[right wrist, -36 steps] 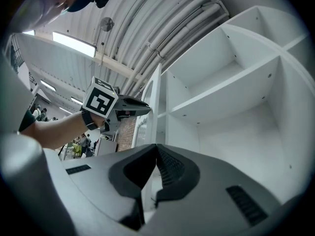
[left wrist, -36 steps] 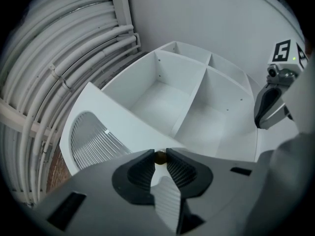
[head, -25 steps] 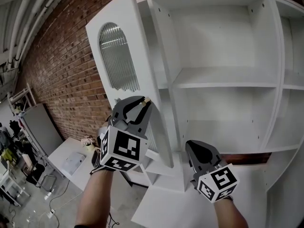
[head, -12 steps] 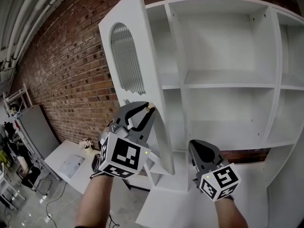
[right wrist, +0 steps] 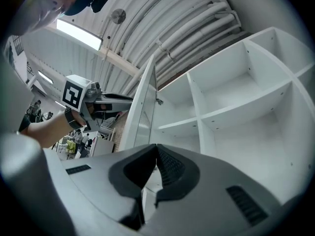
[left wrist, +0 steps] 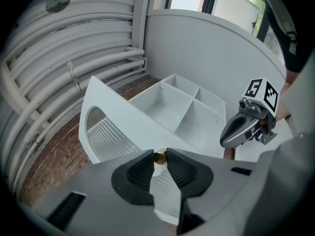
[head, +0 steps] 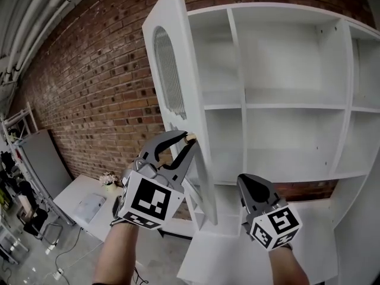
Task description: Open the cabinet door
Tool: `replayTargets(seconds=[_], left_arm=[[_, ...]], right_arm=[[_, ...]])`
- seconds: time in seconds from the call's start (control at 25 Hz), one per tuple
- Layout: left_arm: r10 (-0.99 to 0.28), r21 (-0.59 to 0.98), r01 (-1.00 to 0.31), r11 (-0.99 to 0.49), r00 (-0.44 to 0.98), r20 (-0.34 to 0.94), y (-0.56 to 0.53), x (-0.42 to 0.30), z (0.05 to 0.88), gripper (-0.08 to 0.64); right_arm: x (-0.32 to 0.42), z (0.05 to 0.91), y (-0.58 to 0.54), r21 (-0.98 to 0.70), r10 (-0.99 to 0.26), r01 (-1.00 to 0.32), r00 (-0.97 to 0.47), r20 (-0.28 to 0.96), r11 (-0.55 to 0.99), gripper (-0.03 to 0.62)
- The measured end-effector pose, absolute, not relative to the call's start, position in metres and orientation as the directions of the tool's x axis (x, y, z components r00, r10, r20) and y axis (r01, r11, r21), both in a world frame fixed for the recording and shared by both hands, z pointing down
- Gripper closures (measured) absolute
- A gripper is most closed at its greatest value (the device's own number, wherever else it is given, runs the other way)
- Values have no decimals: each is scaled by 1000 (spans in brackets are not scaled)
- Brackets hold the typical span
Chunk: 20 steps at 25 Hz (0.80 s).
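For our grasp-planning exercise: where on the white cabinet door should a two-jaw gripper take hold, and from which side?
Take the small brass knob near the door's free edge. It is the only part that sticks out, and the flat panel is too broad for the jaws. Come straight at the front face with one jaw on each side of the knob. The left gripper is closed on it this way.

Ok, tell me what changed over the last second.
The door swung wider open and is now nearly edge-on in the head view. The left tongs drew it and moved with it. Unchanged: left tongs shut on the knob; right tongs shut and empty, low before the cabinet.
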<state>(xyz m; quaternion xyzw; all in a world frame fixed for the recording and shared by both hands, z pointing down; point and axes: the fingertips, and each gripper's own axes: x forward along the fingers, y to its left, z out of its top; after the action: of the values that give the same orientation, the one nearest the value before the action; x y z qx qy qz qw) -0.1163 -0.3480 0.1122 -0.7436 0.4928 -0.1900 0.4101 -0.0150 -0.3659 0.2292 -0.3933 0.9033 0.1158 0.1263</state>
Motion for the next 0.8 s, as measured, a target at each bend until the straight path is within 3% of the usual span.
replayTargets(seconds=[0.8], left_arm=[[-891,-798,-585,-144,428,-153,-300,-220,106,472]], right_arm=[[-108,224,-338,141,-661,-717,-689,-298,683,588]])
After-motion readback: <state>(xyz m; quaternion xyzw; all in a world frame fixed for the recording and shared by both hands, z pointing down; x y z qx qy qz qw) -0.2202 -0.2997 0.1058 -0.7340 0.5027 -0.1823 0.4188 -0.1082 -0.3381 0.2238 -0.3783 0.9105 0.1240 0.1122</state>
